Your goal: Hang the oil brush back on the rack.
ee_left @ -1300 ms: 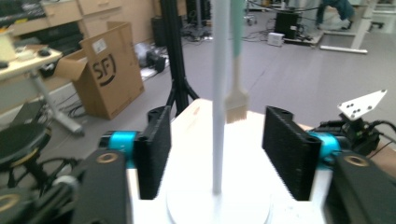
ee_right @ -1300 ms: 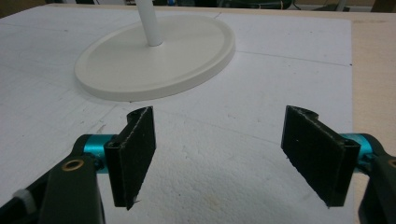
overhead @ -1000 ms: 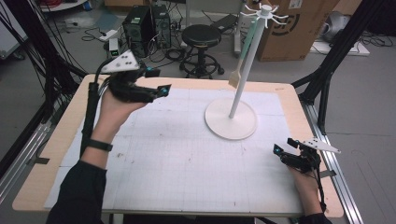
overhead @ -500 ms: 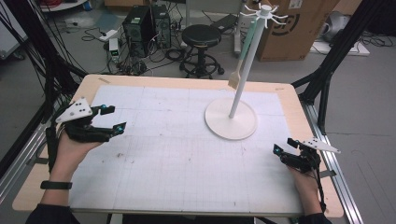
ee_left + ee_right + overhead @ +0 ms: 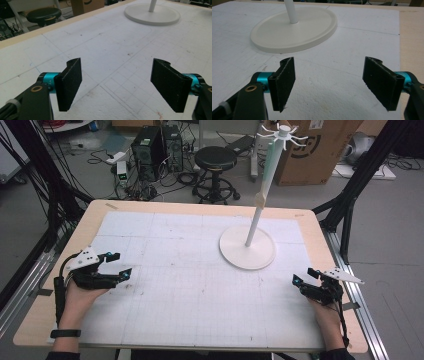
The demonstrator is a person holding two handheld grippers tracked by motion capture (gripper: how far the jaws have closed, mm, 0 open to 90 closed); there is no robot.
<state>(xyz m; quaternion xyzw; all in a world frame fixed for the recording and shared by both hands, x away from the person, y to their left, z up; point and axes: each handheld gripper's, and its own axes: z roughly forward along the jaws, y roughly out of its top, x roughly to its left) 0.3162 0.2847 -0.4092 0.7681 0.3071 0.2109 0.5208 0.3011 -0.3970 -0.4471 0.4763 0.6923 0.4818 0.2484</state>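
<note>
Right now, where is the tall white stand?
In the high view the white stand sits on the table's far right part, ahead of the right gripper.

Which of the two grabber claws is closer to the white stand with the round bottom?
The right gripper is closer. It sits just below and right of the white stand, while the left gripper rests far across the table near its left edge.

A matt white plastic stand (image 5: 247, 251) sits on a rough, scuffed white gridded sheet (image 5: 190, 285) over a pale wood table (image 5: 95, 212); black jaw pads (image 5: 71, 82) look ribbed, with glossy teal metal fittings.
</note>
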